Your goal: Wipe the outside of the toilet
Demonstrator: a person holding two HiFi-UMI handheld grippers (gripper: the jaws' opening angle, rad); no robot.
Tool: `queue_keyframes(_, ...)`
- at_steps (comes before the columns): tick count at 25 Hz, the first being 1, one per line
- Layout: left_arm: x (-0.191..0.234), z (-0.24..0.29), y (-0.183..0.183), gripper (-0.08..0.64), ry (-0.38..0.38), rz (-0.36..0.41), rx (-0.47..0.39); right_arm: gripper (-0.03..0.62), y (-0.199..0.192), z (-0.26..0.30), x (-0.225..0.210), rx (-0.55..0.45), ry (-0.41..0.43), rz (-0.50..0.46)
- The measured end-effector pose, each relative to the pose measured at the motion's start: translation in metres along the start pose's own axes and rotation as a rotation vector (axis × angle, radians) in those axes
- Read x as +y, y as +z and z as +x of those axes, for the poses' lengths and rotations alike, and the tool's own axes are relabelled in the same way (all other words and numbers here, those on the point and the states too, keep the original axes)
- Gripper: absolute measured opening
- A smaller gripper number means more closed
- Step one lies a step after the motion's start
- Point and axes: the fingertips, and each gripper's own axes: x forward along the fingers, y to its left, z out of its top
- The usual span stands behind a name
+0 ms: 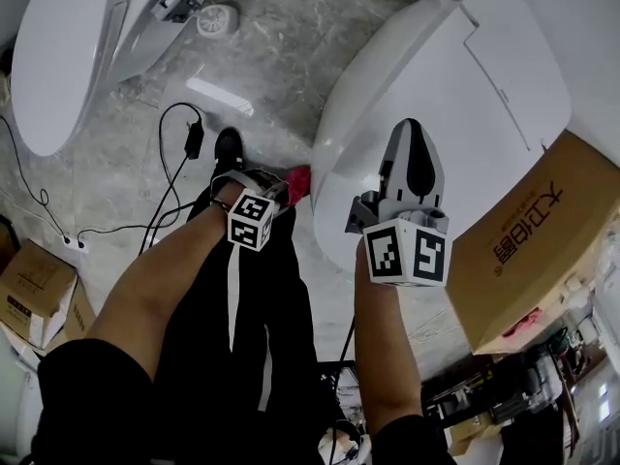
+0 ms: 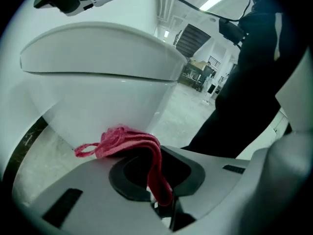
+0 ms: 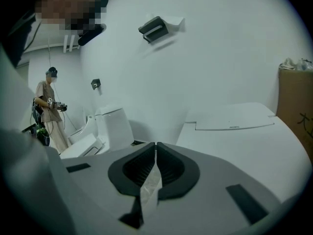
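The only print in sight is a row of orange characters on the cardboard box [image 1: 542,250] at 4 o'clock in the head view; they are turned sideways and I cannot read them with certainty. Each gripper carries a cube of black-and-white square markers. The left forearm reaches from 7 o'clock up to the centre, and the left gripper [image 1: 279,192] points at the low front curve of the white toilet [image 1: 426,95]. Its jaws are clamped on a red cloth [image 2: 127,141], whose bunched end lies against the underside of the bowl. The right forearm rises almost straight from 6 o'clock, and the right gripper [image 1: 410,129] hangs over the toilet's front edge. Its jaws are pressed together, with only a pale strip in the seam between them. The toilet fills the head view from 12 to 3 o'clock with its lid down, and the box sits just beside its flank. Bare marble floor [image 1: 281,46] lies open at 12 o'clock, between this toilet and a second toilet [image 1: 68,56] at 10 o'clock. Black cables [image 1: 174,163] trail across the floor at 9 o'clock, near a smaller carton [image 1: 34,284] at 8 o'clock.
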Motion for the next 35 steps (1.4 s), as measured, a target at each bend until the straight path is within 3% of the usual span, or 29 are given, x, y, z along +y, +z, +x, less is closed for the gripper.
queue_keyframes(2,0.02,-0.025,-0.012,0.057,0.014,0.014,0.028,0.037,0.016,-0.004,-0.002,-0.021,0.003,-0.004)
queue_keyframes(4,0.056,-0.056,-0.016,0.057,0.076,-0.014,0.034,0.037,0.035,-0.006,-0.003,-0.038,0.015,-0.019)
queue_keyframes(6,0.102,-0.089,-0.012,0.057,0.167,-0.046,0.028,0.037,0.052,-0.005,-0.004,-0.059,0.034,-0.045)
queue_keyframes(10,0.204,-0.142,0.009,0.057,0.325,-0.031,0.003,0.037,0.077,0.004,-0.015,-0.097,0.031,-0.067)
queue_keyframes(14,0.309,-0.166,0.034,0.057,0.403,0.011,-0.029,0.037,0.09,0.027,-0.034,-0.106,-0.004,-0.067)
queue_keyframes(20,0.44,-0.154,0.055,0.057,0.41,0.02,-0.07,0.037,0.093,0.075,-0.063,-0.09,-0.094,-0.087)
queue_keyframes(24,0.492,-0.126,0.06,0.057,0.365,0.057,-0.068,0.037,0.089,0.116,-0.072,-0.02,-0.181,-0.215)
queue_keyframes(31,0.55,-0.082,0.072,0.057,0.316,0.089,-0.054,0.037,0.119,0.18,-0.091,-0.044,-0.247,-0.224)
queue_keyframes(35,0.551,-0.063,0.083,0.057,0.272,0.216,-0.02,0.037,0.117,0.18,-0.095,-0.057,-0.26,-0.213)
